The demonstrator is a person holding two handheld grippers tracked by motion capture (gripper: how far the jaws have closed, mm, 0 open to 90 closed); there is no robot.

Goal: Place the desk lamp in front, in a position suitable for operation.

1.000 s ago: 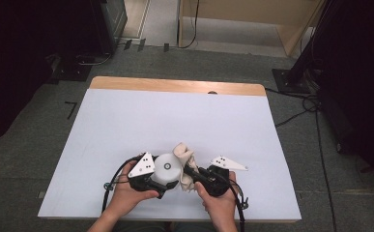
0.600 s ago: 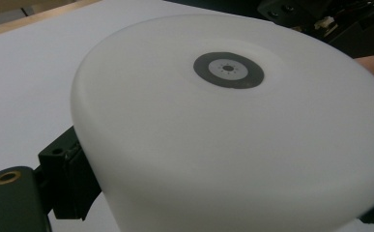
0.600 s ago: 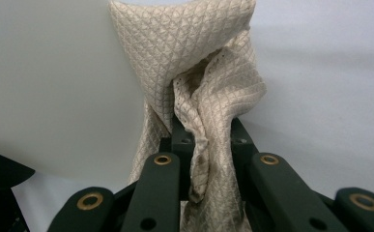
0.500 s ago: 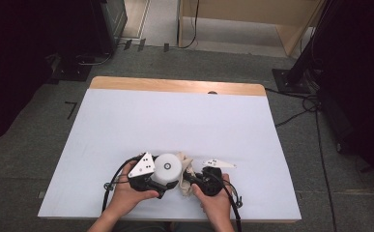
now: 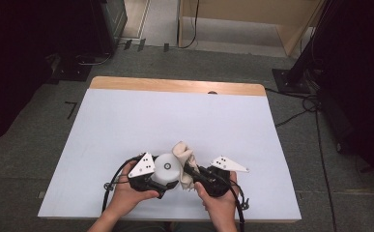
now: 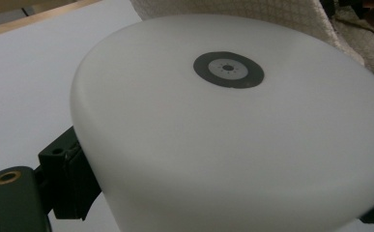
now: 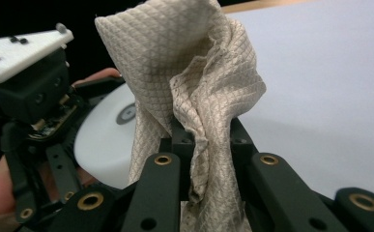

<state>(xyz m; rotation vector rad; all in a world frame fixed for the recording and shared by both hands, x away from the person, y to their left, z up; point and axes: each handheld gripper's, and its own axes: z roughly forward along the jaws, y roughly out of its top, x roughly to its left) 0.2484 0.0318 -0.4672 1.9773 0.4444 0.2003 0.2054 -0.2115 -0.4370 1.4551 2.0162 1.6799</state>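
Left gripper (image 5: 163, 180) clamping white round container (image 5: 167, 167), base turned outward, steadying it near front edge of white table (image 5: 126, 121) for wiping; right gripper (image 7: 201, 130) pinching bunched beige cloth (image 7: 194, 77) tight between jaws, cloth (image 5: 183, 162) pressing against container side, seemingly rubbing it clean; dark ring mark (image 6: 228, 69) sitting at centre of base.
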